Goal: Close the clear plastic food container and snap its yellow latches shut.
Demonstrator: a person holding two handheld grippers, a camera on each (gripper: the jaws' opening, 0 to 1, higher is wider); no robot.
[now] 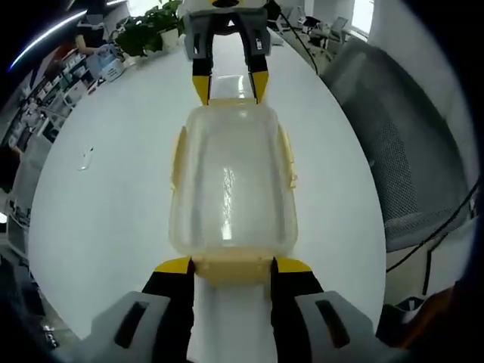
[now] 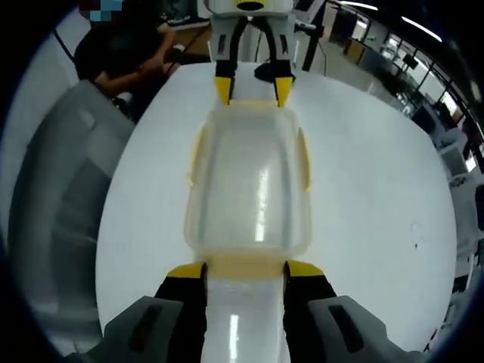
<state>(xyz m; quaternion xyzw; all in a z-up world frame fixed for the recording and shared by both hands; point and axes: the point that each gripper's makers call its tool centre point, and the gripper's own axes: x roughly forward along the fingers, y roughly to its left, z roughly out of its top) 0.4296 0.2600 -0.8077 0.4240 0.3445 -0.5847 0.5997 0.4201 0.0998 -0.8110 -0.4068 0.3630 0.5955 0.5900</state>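
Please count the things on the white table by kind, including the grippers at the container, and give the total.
Clear plastic food container with pale yellow latches: 1
Two-jaw grippers with yellow tips, left gripper and right gripper, one at each end latch: 2
Small clear item lying on the white table: 1
Total: 4

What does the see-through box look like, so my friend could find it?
Look at the big white table. In its middle sits a clear plastic food container with its lid on and pale yellow latches along its edges. It lies between two yellow-tipped claws, the left claw at one short end and the right claw at the other.
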